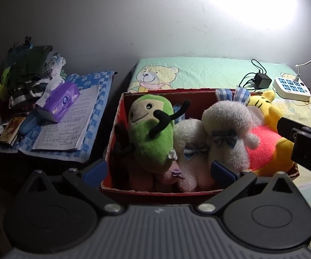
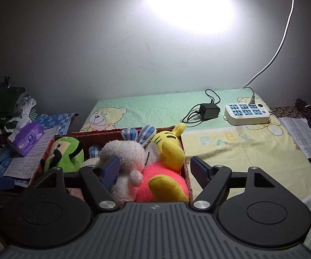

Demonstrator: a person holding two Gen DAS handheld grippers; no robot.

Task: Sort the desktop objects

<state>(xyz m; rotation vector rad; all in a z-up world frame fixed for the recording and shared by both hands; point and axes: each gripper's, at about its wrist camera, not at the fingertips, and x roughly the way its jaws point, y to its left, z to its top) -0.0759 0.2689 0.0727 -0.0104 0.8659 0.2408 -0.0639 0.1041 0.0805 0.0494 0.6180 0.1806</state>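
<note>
A red cardboard box (image 1: 121,116) sits at the centre of the left wrist view, on a pale green and yellow sheet printed with teddy bears (image 1: 198,73), and it is packed with plush toys. At its left end stands a green plush with a beige face and black antennae (image 1: 153,133); in the middle lies a white fluffy plush with blue checked ears and bows (image 1: 226,125); at the right end lies a yellow bear in a pink-red shirt (image 1: 265,142), its head toward the top of the frame. The left gripper (image 1: 158,170) hangs over the near edge of the box with its blue-padded fingers spread wide and nothing between them but the toys below (whether a pad brushes the white plush cannot be told). The right gripper (image 2: 155,168) is likewise wide open and holds nothing; in its own view the left finger lies over the white plush and the right finger stands outside the box's right wall, above the sheet. Part of it enters the left wrist view at the right edge as a black block. In the upper right of both views a white power strip (image 2: 247,115) with a white cable plugged in rests on the sheet, a black charger (image 2: 209,109) with its coiled lead just to its left. At the left, on a blue checked cloth (image 1: 95,116), lie handwritten sheets (image 1: 69,127) with a purple tissue pack (image 1: 60,101) on them, and behind that a heap of clothes (image 1: 30,73).
</note>
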